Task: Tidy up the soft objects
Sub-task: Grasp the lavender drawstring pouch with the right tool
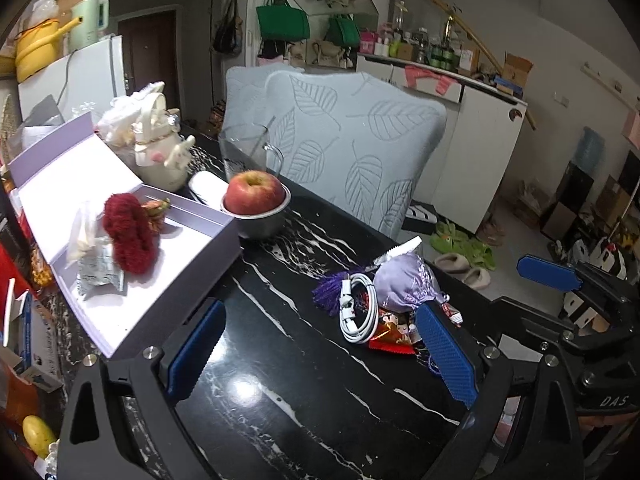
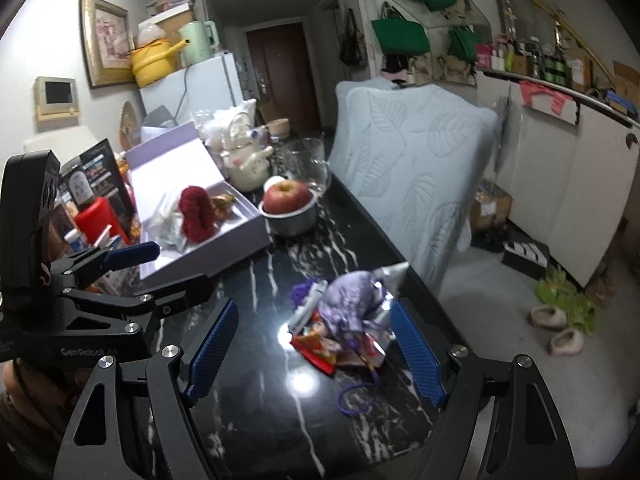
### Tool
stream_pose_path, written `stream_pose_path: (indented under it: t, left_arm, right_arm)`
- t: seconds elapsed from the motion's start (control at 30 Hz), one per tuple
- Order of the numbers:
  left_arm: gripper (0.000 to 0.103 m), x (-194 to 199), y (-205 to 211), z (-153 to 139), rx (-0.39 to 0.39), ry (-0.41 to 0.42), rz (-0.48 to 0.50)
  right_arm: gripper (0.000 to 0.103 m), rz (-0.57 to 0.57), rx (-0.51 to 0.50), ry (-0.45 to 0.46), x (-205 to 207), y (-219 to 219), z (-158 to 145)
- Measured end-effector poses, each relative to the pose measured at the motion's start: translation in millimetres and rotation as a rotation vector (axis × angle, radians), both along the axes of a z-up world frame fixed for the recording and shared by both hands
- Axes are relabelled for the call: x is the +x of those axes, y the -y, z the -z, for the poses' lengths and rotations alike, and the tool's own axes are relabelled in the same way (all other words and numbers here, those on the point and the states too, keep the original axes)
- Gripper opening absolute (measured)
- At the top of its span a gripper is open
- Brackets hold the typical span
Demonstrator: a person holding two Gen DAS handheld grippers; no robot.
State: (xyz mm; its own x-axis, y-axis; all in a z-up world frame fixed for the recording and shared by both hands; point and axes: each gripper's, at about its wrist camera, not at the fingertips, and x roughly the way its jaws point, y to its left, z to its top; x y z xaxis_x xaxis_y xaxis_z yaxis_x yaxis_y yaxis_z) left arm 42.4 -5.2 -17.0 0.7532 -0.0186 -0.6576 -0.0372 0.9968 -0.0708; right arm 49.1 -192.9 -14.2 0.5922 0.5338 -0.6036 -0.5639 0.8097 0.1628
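We have both grippers over the black marble table [image 1: 280, 360], and both sets of jaws stand spread with nothing between the pads. The thing we judge to be next is the lilac pouch [image 2: 352, 300], a soft drawstring bag lying near the table's right edge on a small heap: a coiled white cable [image 1: 358, 308] against its left side, a red snack wrapper [image 2: 316, 346] under it, a purple tassel [image 1: 330, 290] further left. From the right gripper [image 2: 316, 354] the pouch lies straight ahead, just beyond the fingertips and centred between them, its drawstring loop [image 2: 354, 398] trailing back toward us. From the left gripper [image 1: 320, 356] the same pouch sits ahead but off toward its right finger, so we take the right hand as the better placed. The purple box [image 1: 132, 280], open and already holding a red knitted piece [image 1: 128, 236], lies well to the left, beyond the left gripper, so the carry would cross the table leftward.
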Motion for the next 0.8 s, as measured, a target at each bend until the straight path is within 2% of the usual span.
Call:
stream_pose_path:
  t: [0.43, 0.8]
  left_arm:
    - [0.098, 42, 6, 47, 0.005, -0.126, 0.004]
    - [0.098, 66, -15, 74, -0.015, -0.178, -0.011]
  right_arm:
    - [0.079, 0.039, -0.033, -0.041, 33, 10, 39]
    - [0.079, -0.017, -0.044, -0.045, 64, -18, 58]
